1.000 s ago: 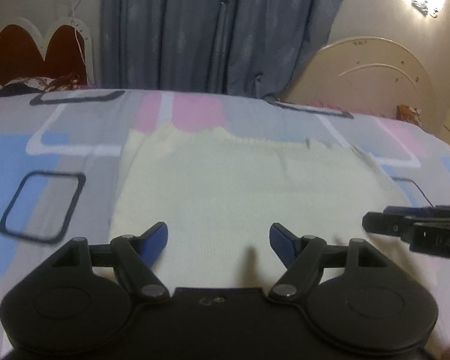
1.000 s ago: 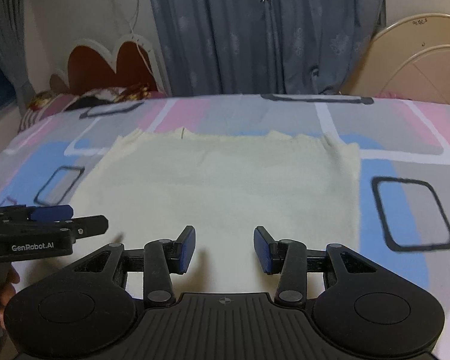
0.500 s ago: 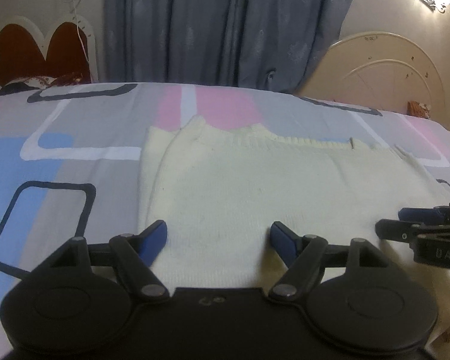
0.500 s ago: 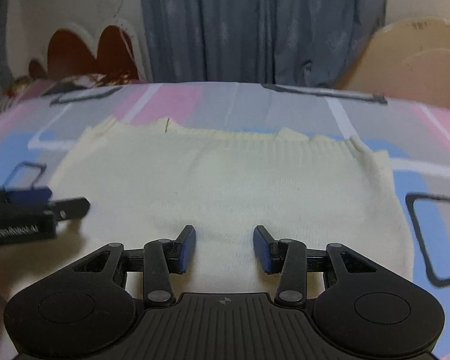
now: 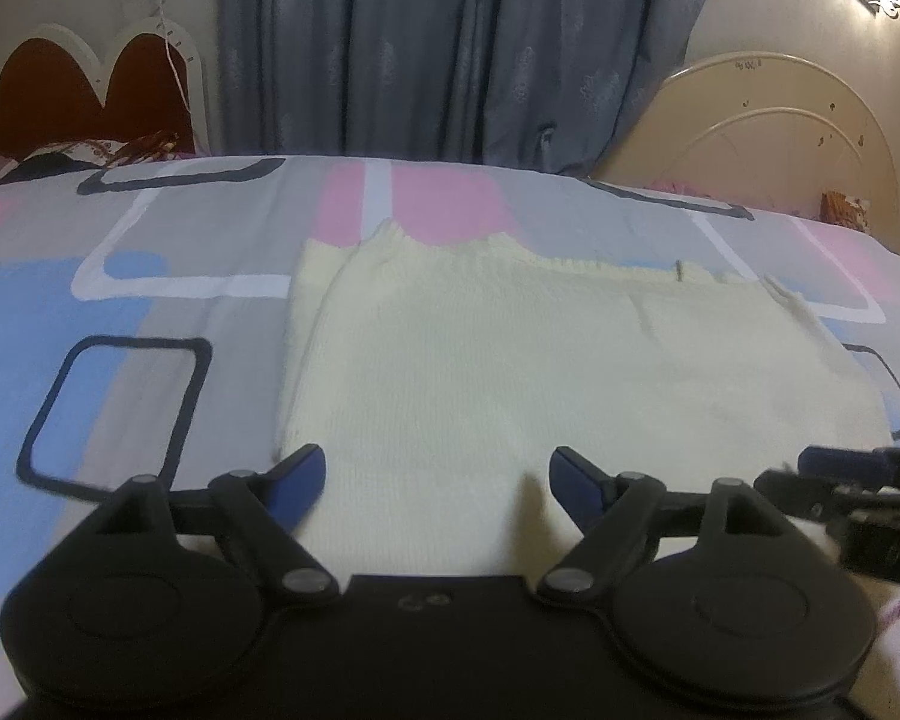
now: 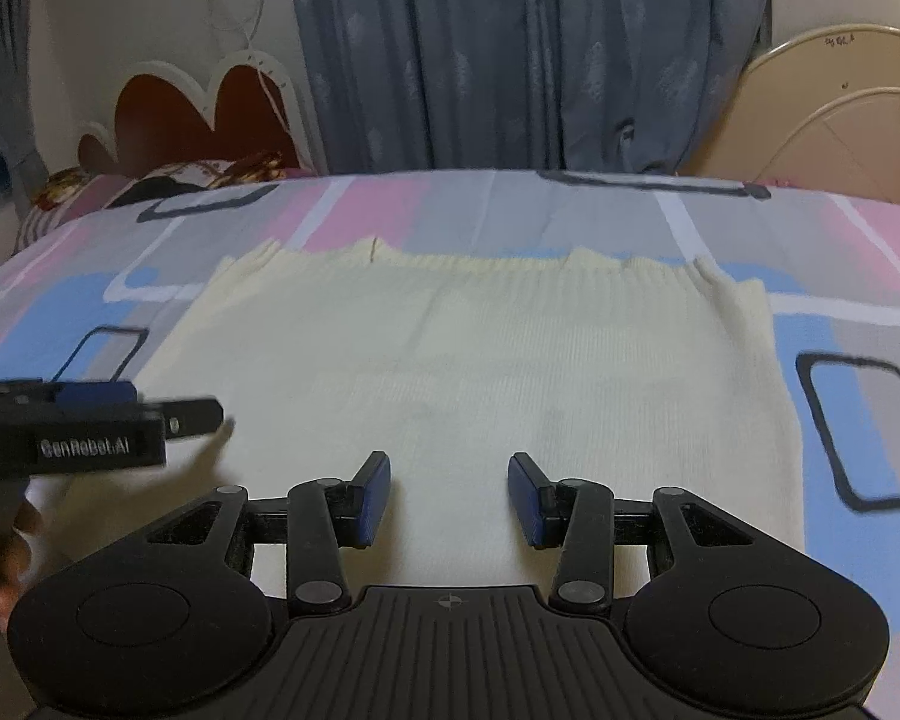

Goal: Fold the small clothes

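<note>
A cream knitted garment [image 5: 540, 354] lies flat on the patterned bedsheet [image 5: 90, 312], its ribbed edge at the far side; it also shows in the right wrist view [image 6: 480, 372]. My left gripper [image 5: 438, 480] is open and empty, over the garment's near left part. My right gripper [image 6: 449, 495] is open and empty, over the garment's near middle. The right gripper shows at the right edge of the left wrist view [image 5: 858, 486]. The left gripper shows at the left of the right wrist view [image 6: 108, 420].
The bedsheet [image 6: 840, 276] has pink, blue and grey blocks with dark outlined squares. A red and white headboard [image 5: 90, 90] and pillows stand at the far left. Blue curtains [image 5: 450, 48] hang behind. A cream round-topped board [image 5: 768, 138] stands at the far right.
Both grippers have shifted a little over the garment's near edge; the left wrist view has moved left and closer. Both stay open and empty. The garment lies the same.
</note>
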Tool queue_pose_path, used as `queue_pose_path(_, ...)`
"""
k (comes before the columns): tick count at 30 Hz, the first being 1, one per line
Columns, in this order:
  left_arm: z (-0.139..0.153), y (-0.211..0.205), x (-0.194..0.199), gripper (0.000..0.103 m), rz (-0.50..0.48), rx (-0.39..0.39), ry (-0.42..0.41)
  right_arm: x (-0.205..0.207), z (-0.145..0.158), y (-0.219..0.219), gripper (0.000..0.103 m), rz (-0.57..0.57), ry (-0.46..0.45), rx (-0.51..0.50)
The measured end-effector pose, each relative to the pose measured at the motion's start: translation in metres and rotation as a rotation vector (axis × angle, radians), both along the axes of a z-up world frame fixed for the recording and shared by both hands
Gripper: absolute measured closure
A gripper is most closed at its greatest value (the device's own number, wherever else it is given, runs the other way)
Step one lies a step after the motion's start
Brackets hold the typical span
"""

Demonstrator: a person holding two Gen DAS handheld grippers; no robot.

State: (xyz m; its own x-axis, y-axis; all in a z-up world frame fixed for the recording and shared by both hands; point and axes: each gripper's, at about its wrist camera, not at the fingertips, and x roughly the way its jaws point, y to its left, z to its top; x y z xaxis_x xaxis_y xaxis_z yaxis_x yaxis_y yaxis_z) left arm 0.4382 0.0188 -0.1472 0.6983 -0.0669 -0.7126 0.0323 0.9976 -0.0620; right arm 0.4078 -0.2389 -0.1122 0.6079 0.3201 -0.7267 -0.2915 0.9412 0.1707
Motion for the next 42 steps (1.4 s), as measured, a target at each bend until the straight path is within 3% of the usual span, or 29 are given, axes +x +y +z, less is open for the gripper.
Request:
queue_pose_path(4,0.007,0.001,-0.017,0.022,0.011,-0.024,0.025,-0.016,-0.006,-0.003,0.06,0.011,0.005,-0.047)
queue_pose_path(8,0.007,0.012,-0.037,0.022,0.065,-0.116,0.073,-0.024,-0.014,-0.007,0.059,0.028,0.015,-0.084)
queue_pose_path(17,-0.016,0.057,-0.095,0.024,0.294,-0.465,0.197,-0.035,-0.002,-0.012,0.059,0.032,0.005,0.001)
queue_pose_path(23,-0.034,0.069,-0.098,0.025,0.352,-0.701,0.125,-0.032,-0.001,-0.005,0.059,0.048,0.008,0.033)
queue_pose_path(28,-0.047,0.066,-0.08,0.027,0.389,-0.784,0.044,-0.023,0.001,0.004,0.059,0.054,-0.001,0.057)
queue_pose_path(31,-0.052,0.063,-0.064,0.034,0.402,-0.803,-0.003,-0.014,-0.001,0.01,0.059,0.053,-0.006,0.058)
queue_pose_path(37,-0.069,0.068,-0.039,0.076,0.433,-0.842,-0.039,0.006,-0.007,0.015,0.059,0.032,-0.015,0.056)
queue_pose_path(39,-0.072,0.069,-0.038,0.094,0.442,-0.837,-0.037,0.013,-0.007,0.016,0.059,0.023,-0.021,0.054)
queue_pose_path(42,-0.071,0.068,-0.039,0.096,0.434,-0.817,-0.051,0.021,-0.012,0.021,0.059,0.019,-0.035,0.008)
